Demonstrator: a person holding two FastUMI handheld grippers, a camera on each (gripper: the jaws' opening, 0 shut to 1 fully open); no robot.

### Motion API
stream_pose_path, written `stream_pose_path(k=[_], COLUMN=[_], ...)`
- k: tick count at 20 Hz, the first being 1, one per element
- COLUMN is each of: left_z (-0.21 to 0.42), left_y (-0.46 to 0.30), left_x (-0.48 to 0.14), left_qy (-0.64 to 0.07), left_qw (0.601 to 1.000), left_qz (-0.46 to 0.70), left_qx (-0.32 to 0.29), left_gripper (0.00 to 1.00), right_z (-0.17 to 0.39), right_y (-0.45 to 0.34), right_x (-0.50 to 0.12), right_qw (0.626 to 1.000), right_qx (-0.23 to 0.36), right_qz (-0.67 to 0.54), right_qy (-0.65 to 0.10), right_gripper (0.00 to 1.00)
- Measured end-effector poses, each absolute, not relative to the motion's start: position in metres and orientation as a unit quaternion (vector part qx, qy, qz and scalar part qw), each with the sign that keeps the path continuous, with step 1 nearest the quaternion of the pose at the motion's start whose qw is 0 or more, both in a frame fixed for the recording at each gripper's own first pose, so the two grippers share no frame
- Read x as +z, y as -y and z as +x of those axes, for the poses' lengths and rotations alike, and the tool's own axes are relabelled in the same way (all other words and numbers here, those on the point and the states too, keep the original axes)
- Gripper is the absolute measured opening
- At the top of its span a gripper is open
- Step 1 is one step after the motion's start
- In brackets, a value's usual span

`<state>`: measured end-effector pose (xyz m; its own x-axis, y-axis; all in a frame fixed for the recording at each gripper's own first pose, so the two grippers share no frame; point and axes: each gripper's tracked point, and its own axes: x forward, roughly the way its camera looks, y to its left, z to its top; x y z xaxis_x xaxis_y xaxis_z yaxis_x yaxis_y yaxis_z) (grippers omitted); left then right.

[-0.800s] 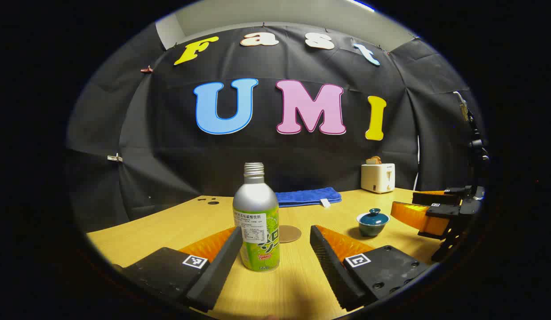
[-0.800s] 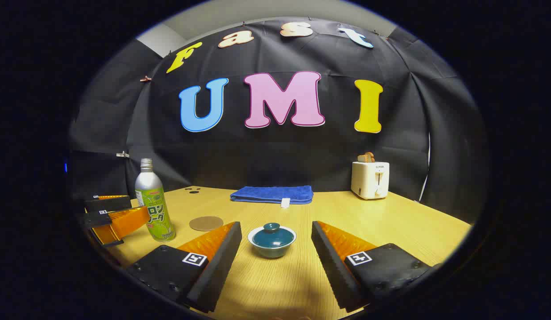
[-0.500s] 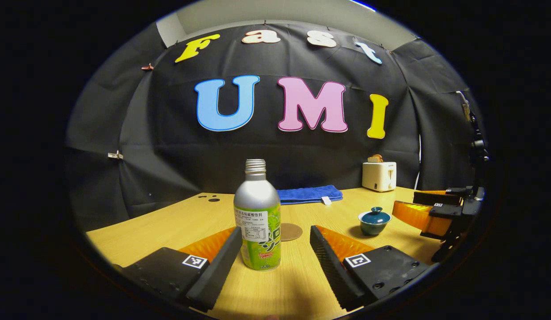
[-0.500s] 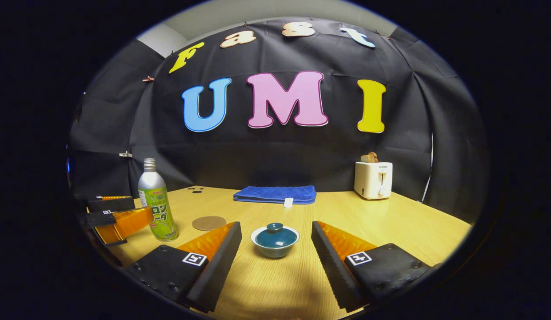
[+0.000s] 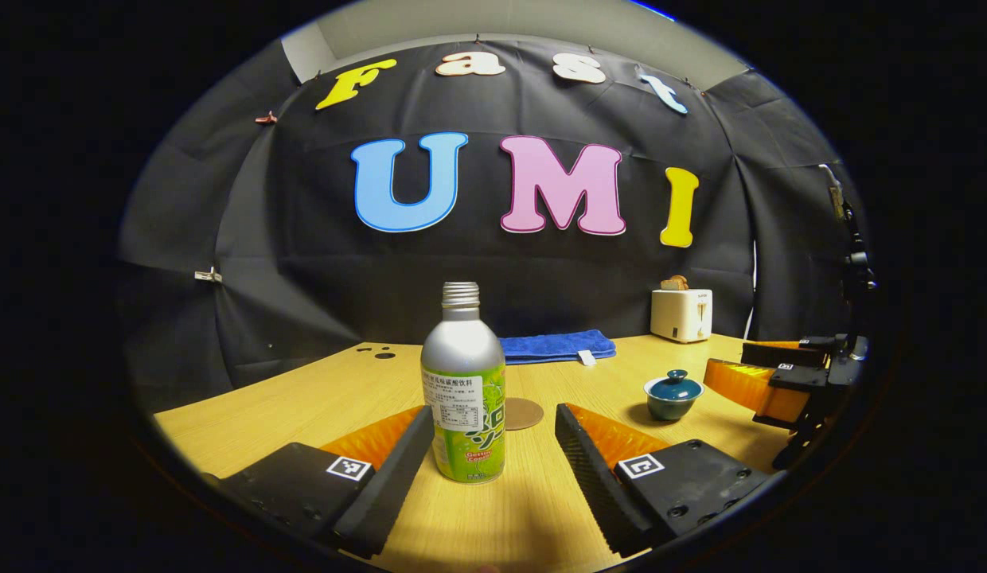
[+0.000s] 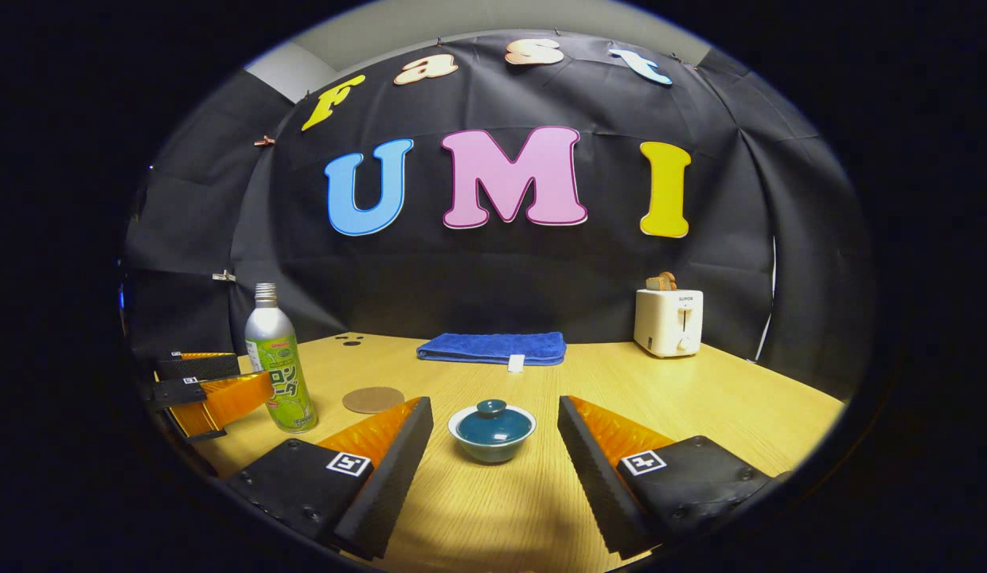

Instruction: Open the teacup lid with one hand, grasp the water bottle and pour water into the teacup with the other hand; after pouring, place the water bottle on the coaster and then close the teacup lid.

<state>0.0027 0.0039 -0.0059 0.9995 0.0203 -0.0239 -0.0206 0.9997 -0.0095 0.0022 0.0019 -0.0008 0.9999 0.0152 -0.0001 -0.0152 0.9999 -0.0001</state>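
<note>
Both grippers are spread wide, gripping nothing. Left gripper (image 5: 493, 446) brackets the upright water bottle (image 5: 464, 390), nearer its left finger; coaster (image 5: 523, 414) at bottle's 1 o'clock. Right gripper (image 6: 493, 446) frames the lidded teacup (image 6: 492, 430) at 12 o'clock on the table (image 6: 700, 398).

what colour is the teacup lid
Dark teal, with a round knob; the teacup lid shows best in the right gripper view.

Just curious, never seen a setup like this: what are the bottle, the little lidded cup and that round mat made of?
Bottle: looks like metal, probably aluminium, going by its matte silver shoulder and threaded neck; a glossy green printed label wraps the body.
Cup: seems glazed ceramic, with a shiny teal lid and a pale rim.
Mat: a flat, dull brown disc, possibly cork or pressed wood; I can't tell which.
</note>
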Motion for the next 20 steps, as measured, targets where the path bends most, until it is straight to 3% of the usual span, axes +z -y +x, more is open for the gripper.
stream_pose_path(k=[4, 9, 15, 20], left_z=[0.002, 0.003, 0.003, 0.003], left_y=[-0.006, -0.010, -0.006, -0.006], left_x=[-0.005, -0.007, -0.006, -0.007], left_qy=[-0.007, -0.015, -0.014, -0.014], left_qw=[1.000, 0.999, 1.000, 1.000], left_qz=[-0.003, -0.006, -0.005, -0.005], left_qx=[0.017, 0.029, 0.018, 0.018], left_gripper=[0.97, 0.97, 0.96, 0.96], right_z=[0.004, 0.012, 0.053, 0.075], right_y=[0.006, -0.003, 0.008, 0.008], right_x=[-0.001, -0.003, -0.025, -0.024], right_qw=[1.000, 1.000, 0.997, 0.994], right_qx=[-0.012, 0.008, 0.012, 0.017], right_qz=[-0.001, -0.001, -0.024, -0.059], right_qy=[-0.001, -0.006, -0.077, -0.090], right_gripper=[0.98, 0.98, 0.98, 0.98])
